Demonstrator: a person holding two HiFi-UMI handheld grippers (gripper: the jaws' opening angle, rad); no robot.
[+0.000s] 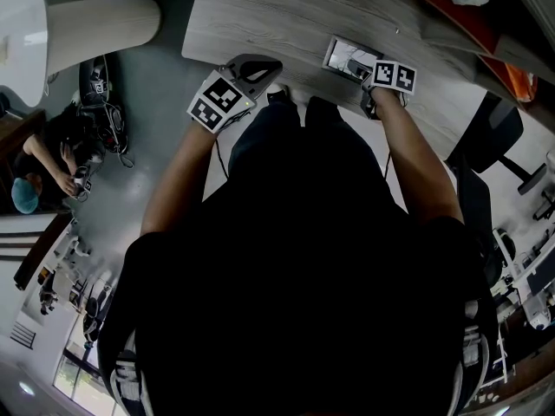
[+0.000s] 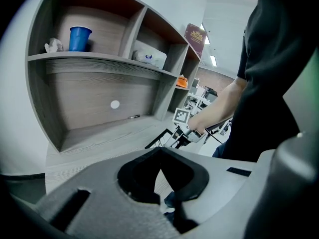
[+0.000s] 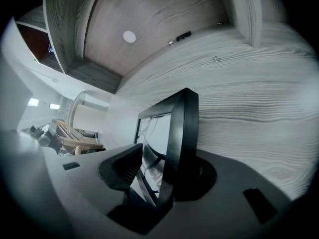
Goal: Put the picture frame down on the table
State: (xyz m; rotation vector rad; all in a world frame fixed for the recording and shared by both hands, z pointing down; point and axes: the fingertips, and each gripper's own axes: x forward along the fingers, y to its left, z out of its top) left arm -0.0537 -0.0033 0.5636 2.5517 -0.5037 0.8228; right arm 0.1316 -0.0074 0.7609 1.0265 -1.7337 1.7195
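My right gripper point(image 1: 375, 83) is shut on a black picture frame point(image 1: 350, 59) and holds it low over the grey wooden table point(image 1: 286, 11), near the front edge. In the right gripper view the frame point(image 3: 175, 133) stands on edge between the jaws, its glass facing left, the tabletop point(image 3: 259, 98) just behind it. I cannot tell whether it touches the table. My left gripper point(image 1: 257, 66) is at the table's front edge, shut on nothing. From the left gripper view the right gripper point(image 2: 187, 129) and the frame point(image 2: 158, 139) show across the table.
A curved shelf unit stands at the table's back with a blue cup point(image 2: 79, 38), a tissue pack point(image 2: 149, 57) and a book point(image 2: 195, 37). A pen point(image 2: 133, 117) lies in the lower bay. An office chair point(image 1: 494, 128) is on the right, a person point(image 1: 48, 159) crouches on the left.
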